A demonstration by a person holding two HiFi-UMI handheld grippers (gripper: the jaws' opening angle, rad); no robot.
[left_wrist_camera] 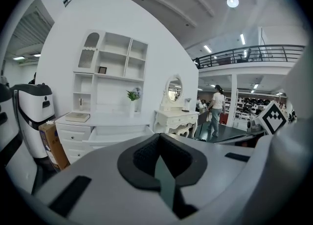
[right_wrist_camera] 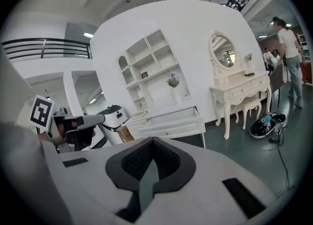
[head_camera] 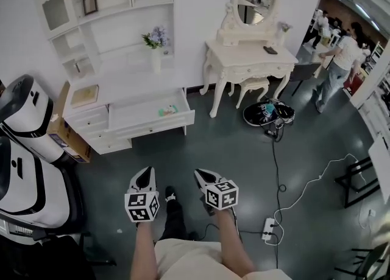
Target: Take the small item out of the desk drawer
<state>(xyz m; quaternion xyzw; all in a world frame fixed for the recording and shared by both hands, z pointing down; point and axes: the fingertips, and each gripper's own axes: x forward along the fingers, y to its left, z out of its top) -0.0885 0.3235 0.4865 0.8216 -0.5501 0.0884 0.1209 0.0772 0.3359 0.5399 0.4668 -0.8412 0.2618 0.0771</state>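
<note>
Inside pulled-out white desk drawer (head_camera: pixel 146 125): small flat green item (head_camera: pixel 167 111), seen from head view only. Jaws together, empty, on left gripper (head_camera: pixel 145 174) and right gripper (head_camera: pixel 200 176).

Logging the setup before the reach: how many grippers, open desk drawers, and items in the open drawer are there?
grippers: 2 (left gripper, right gripper, both shut and empty)
open drawer: 1
small item in that drawer: 1
total: 4

Head view: high, tilted steeply down, facing white desk (head_camera: pixel 131 81) and dressing table (head_camera: pixel 244 53), both well ahead. Left and right gripper views: low, near level, looking forward over own jaws. All three share same desk and dressing table.
</note>
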